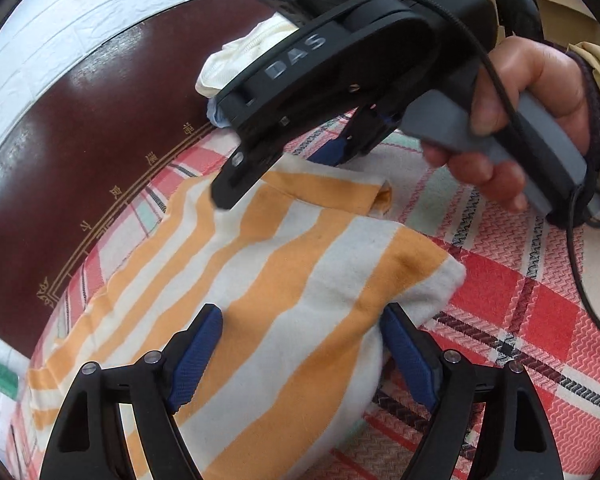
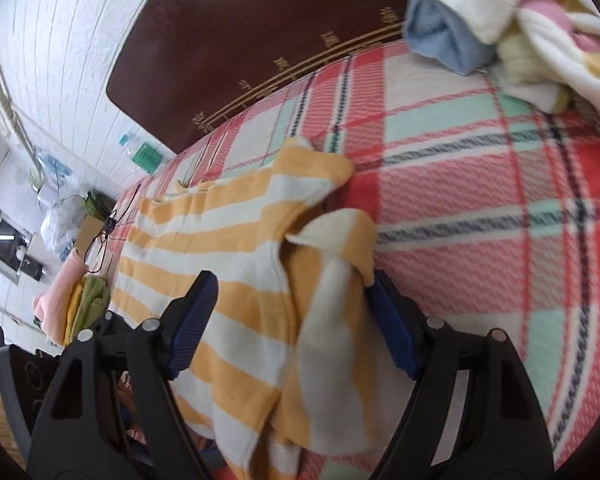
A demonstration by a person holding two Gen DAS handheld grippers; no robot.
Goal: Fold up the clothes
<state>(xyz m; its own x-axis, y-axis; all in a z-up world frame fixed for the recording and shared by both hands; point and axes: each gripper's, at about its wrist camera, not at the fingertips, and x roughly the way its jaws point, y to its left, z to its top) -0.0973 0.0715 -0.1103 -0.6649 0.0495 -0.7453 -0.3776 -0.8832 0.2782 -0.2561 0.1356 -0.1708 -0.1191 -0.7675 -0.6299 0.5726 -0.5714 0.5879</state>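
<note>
I have the orange-and-white striped garment (image 1: 260,280) spread on the plaid blanket (image 1: 520,300) just below the dark headboard (image 1: 80,140), and both the left gripper (image 1: 300,356) and right gripper (image 2: 288,320) straddle its bunched edge with jaws spread wide, gripping nothing, which I judge is to pinch it for a fold. The right gripper's body reads "DAS"; the gold characters on the headboard are too small for me to read.

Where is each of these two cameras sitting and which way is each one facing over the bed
Left wrist: on the left gripper, looking forward over the orange-striped garment toward the brown headboard; its own blue fingers, the right gripper and the right hand show.
Right wrist: on the right gripper, looking along the orange-striped garment toward the headboard and white wall; only its own fingers show.
Shared: the garment, plaid blanket, headboard, and unfolded clothes pile.
</note>
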